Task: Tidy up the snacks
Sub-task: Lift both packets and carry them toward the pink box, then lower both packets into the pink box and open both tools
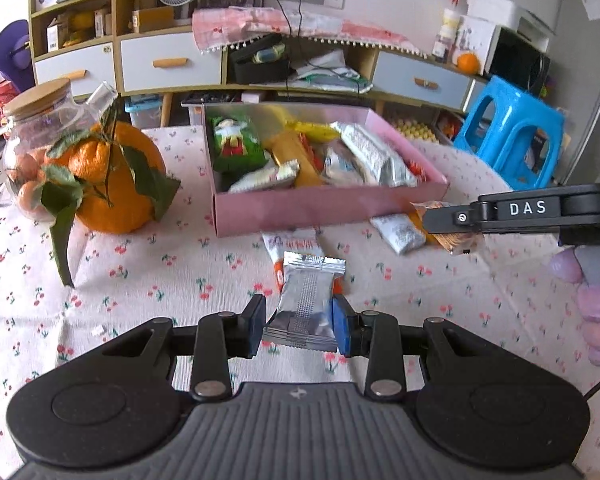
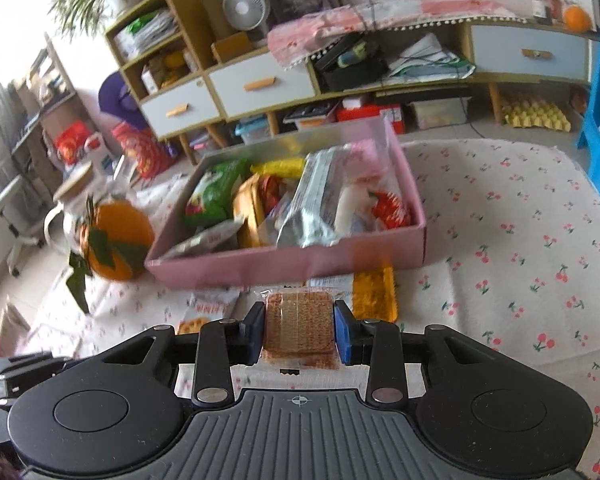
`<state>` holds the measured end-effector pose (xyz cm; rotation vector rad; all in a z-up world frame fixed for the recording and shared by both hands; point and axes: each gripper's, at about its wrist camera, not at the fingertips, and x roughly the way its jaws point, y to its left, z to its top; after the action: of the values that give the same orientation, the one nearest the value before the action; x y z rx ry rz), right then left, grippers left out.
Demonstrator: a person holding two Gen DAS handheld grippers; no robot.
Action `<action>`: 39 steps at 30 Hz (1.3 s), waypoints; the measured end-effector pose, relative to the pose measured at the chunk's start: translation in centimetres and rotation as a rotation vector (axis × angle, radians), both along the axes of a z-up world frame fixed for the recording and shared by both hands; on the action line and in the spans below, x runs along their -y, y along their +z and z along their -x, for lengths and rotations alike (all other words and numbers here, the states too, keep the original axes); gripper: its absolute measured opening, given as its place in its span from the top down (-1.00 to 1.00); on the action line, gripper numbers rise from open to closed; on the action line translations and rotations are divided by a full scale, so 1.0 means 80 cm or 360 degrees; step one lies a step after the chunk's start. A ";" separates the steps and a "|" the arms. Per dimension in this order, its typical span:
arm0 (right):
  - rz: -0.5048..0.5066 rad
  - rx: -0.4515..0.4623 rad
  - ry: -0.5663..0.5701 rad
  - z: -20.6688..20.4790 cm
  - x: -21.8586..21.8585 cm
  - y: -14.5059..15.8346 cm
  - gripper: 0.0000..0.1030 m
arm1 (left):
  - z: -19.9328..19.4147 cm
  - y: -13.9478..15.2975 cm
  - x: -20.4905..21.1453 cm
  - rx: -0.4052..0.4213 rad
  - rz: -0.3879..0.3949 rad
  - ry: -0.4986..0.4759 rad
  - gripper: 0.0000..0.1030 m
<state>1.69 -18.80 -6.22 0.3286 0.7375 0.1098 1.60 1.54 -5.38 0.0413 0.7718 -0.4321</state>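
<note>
Left gripper (image 1: 300,326) gripping silver packet (image 1: 306,300)

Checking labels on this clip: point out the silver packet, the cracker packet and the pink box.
silver packet (image 1: 306,300): left wrist view, middle of its foil face.
cracker packet (image 2: 299,326): right wrist view, centre of the clear wrapper.
pink box (image 1: 300,210): left wrist view, its near wall.

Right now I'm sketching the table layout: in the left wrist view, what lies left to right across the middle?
Glass jar → big orange with leaves → pink snack box → right gripper → blue stool.
</note>
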 end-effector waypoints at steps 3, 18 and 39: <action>-0.0045 0.0024 -0.0070 -0.006 0.009 0.010 0.36 | -0.012 0.010 -0.001 -0.0020 0.0060 0.0029 0.38; -0.0145 0.0120 -0.0138 -0.104 0.036 0.039 0.35 | -0.153 0.042 0.033 -0.0067 0.0129 0.0090 0.38; -0.0241 0.0037 -0.0184 -0.230 0.060 0.000 0.35 | -0.247 0.011 0.065 -0.0204 0.0040 0.0116 0.36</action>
<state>20.10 -23.63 -6.23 0.5131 0.6871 0.0598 21.40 -3.62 -4.47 -0.0385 0.8908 -0.3776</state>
